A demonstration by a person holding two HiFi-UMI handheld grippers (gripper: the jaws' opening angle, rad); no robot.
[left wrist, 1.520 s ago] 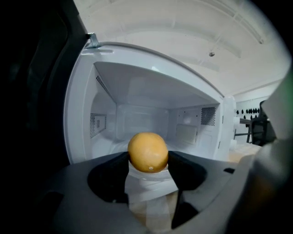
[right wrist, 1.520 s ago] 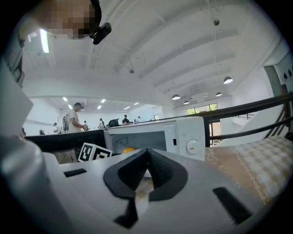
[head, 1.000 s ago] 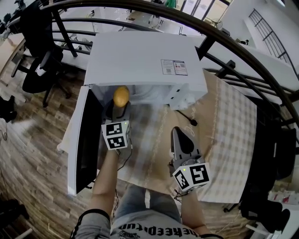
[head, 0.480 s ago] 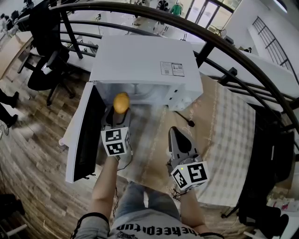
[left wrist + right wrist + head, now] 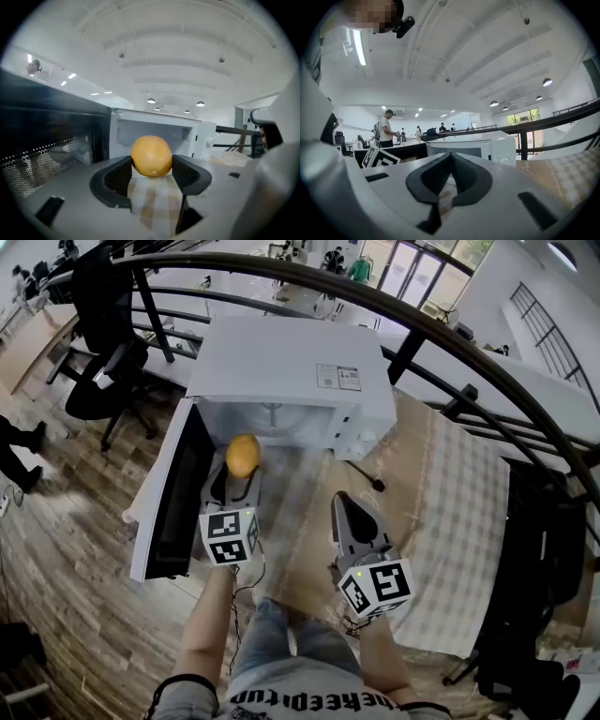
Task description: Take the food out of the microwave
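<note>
An orange [image 5: 243, 456] [image 5: 151, 155] is clamped between the black pads of my left gripper [image 5: 241, 468] [image 5: 152, 164], held in the air just in front of the white microwave [image 5: 291, 376]. The microwave's door [image 5: 173, 498] hangs open to the left, and its white cavity [image 5: 154, 133] shows behind the fruit. My right gripper [image 5: 345, 512] [image 5: 451, 174] hovers over the checked tablecloth [image 5: 450, 512] to the right, its jaws closed together with nothing between them.
The microwave's power cord [image 5: 367, 479] trails across the cloth by the right gripper. A dark curved railing [image 5: 450, 329] runs behind the table. Office chairs [image 5: 98, 381] stand on the wooden floor at the left. People [image 5: 386, 131] stand far off in the room.
My left gripper has drawn the orange out from the microwave's mouth toward me and lifted it a little. The right gripper has risen slightly.
</note>
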